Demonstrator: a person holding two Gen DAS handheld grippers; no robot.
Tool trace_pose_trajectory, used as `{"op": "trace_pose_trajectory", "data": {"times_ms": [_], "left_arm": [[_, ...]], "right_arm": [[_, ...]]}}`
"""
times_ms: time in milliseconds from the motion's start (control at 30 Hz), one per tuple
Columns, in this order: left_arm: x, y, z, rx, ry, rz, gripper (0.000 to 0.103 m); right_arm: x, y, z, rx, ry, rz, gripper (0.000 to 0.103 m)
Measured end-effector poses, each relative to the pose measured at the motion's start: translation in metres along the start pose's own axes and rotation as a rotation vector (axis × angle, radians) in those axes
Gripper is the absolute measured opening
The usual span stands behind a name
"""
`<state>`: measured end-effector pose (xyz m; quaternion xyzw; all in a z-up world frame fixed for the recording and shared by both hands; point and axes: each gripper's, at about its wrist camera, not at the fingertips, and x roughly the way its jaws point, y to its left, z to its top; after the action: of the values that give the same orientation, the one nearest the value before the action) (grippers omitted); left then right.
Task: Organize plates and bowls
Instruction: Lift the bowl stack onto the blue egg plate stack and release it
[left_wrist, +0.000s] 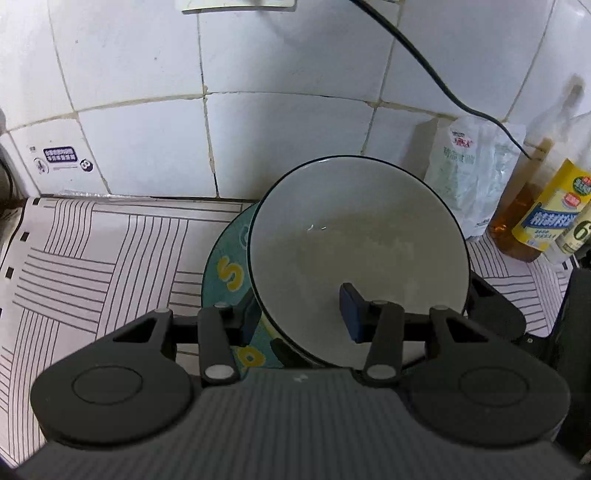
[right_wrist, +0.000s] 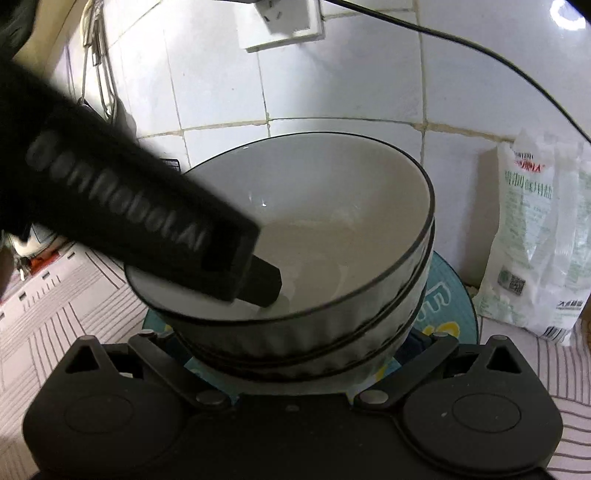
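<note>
Bowls sit nested here: a white ceramic bowl with a thin dark rim rests tilted in a second ribbed white bowl, and both stand on a round teal plate with yellow letters, which lies on the desk under a white mat with black line patterns. In the left wrist view the left claw is clamped on the upper bowl's near wall at about 6 o'clock of its rim, with one blue pad inside the bowl and the other finger outside, largely hidden behind the wall. In the right wrist view the right claw reaches low at 6 o'clock of the stack; its fingers stand apart on either side of the lower bowl, and I cannot tell whether the pads touch it. At 3 o'clock of the stack a white plastic bag with green print leans on the white tiled wall, beside an amber bottle with a yellow label.
</note>
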<state>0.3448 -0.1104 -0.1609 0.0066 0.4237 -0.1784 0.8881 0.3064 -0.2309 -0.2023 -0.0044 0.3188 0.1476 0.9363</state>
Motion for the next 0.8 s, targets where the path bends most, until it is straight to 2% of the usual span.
{"op": "trace_pose_trajectory", "data": {"times_ms": [267,433,533,700,800], "left_arm": [[0.000,0.002,0.002,-0.023,0.013,0.001,0.046],[-0.006,0.001,0.005,-0.046,0.006,0.026,0.047],[-0.019,0.005,0.006,-0.053,-0.024,0.018,0.049],[-0.046,0.011,0.002,-0.050,-0.065,0.018,0.054],[-0.059,0.014,-0.001,-0.042,-0.063,0.010,0.056]], "right_arm": [[0.000,-0.002,0.011,0.020,0.065,-0.001,0.103],[-0.010,0.004,0.019,0.045,0.133,-0.069,0.103],[-0.029,0.006,0.020,0.022,0.118,-0.092,0.103],[-0.062,0.006,0.017,0.093,0.088,-0.116,0.103],[-0.078,0.007,0.015,0.121,0.074,-0.132,0.103]]}}
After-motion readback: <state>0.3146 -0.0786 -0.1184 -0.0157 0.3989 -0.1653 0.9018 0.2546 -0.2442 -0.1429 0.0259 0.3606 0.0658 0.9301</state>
